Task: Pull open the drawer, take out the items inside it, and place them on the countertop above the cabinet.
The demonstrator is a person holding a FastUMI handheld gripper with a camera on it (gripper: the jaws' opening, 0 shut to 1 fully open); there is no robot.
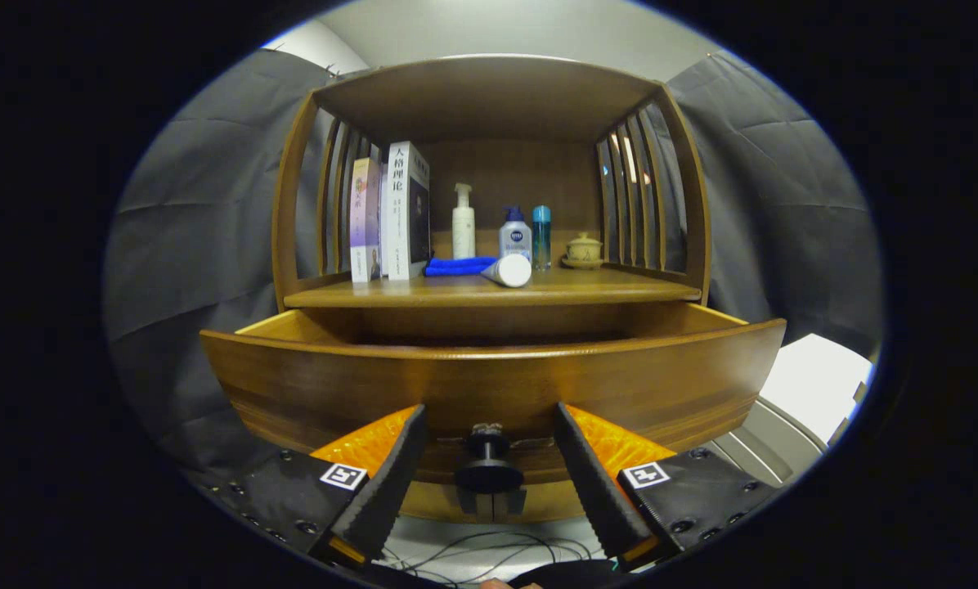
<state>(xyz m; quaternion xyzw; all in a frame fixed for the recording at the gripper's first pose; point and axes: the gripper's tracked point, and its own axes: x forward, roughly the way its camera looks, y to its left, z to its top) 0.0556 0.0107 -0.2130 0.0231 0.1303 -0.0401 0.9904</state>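
We see our gripper (489, 483) with its 2 ridged fingers (383, 483) spread wide, the round dark knob (489, 473) between them, untouched. The knob sits on the curved, glossy wooden front of the drawer (489, 384), which is pulled out toward us, its long axis running across. On the smooth countertop (620, 288) above lie a white tube (509, 271), cap toward us, and a folded blue cloth (459, 266), beside 2 upright books (391, 214).
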